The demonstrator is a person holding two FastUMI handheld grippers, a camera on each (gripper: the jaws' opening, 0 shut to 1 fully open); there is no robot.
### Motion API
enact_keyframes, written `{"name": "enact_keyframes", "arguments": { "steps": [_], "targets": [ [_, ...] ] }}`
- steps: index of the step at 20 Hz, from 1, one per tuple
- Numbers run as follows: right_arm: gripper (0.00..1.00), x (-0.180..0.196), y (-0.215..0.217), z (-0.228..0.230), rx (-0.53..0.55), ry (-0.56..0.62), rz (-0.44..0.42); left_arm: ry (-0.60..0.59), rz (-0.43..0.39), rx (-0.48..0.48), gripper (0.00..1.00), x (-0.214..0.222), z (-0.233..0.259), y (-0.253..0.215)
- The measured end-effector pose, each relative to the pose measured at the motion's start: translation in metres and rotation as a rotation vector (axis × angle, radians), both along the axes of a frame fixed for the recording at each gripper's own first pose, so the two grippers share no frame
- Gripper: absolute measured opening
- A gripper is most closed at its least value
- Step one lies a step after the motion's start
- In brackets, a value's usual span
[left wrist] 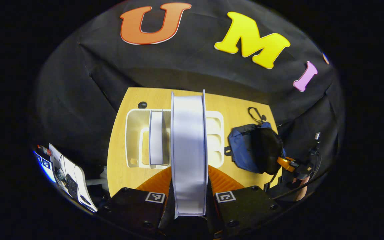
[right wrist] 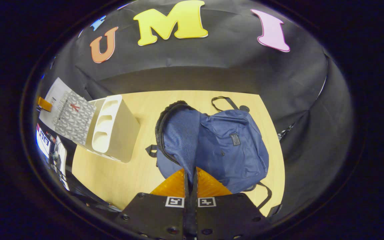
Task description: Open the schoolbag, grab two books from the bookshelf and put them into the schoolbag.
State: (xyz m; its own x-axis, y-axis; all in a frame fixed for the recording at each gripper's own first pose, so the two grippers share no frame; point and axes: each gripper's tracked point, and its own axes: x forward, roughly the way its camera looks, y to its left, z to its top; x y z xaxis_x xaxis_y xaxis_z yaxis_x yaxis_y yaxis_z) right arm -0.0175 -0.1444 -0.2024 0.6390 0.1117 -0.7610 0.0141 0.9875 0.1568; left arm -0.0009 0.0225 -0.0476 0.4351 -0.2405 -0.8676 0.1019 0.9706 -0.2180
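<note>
Between the jaws of the left gripper (left wrist: 189, 200), low at six o'clock in the left gripper view, a book (left wrist: 189, 150) stands edge-on, its white page block facing the camera; both fingers press its covers, so it is held upright and clear of the white bookshelf (left wrist: 217, 133) behind it. A second book (left wrist: 156, 137) stands in the shelf at about ten o'clock from the held one, ready for the next pick. At three o'clock on the wooden worktop (left wrist: 122, 166) lies the blue schoolbag (left wrist: 245, 150), its dark mouth gaping.

In the right gripper view, the right gripper (right wrist: 190, 186) has its jaws closed together on the edge of the bag's fabric at six o'clock, apparently lifting the flap so the zipped opening (right wrist: 160, 133), curving round at ten o'clock, stays wide for the book. That looks like the reason for the split of work: one hand props, the other carries.
</note>
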Motion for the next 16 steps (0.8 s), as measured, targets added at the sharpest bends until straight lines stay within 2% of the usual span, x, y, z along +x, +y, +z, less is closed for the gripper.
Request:
{"name": "enact_keyframes", "arguments": {
  "steps": [1, 2, 3, 7, 11, 16],
  "targets": [
    [0.00, 0.000, 0.000, 0.000, 0.002, -0.001, -0.002, -0.028, -0.001, -0.031, 0.41, -0.001, 0.014, -0.005],
    [0.00, 0.001, -0.001, 0.002, 0.001, -0.003, -0.003, -0.053, -0.005, -0.069, 0.45, -0.002, 0.026, -0.012],
    [0.00, 0.000, -0.003, 0.005, -0.002, -0.004, 0.000, -0.076, -0.011, -0.114, 0.40, -0.004, 0.036, -0.021],
    [0.00, -0.001, -0.011, 0.016, -0.008, -0.023, -0.022, -0.123, -0.049, -0.297, 0.40, -0.009, 0.057, -0.072],
    [0.00, -0.003, -0.026, 0.023, -0.009, -0.040, -0.064, -0.096, -0.027, -0.529, 0.40, -0.011, 0.045, -0.129],
    [0.00, -0.007, -0.046, 0.027, -0.021, -0.041, -0.094, -0.067, -0.071, -0.612, 0.40, -0.018, -0.011, -0.186]
  ]
}}
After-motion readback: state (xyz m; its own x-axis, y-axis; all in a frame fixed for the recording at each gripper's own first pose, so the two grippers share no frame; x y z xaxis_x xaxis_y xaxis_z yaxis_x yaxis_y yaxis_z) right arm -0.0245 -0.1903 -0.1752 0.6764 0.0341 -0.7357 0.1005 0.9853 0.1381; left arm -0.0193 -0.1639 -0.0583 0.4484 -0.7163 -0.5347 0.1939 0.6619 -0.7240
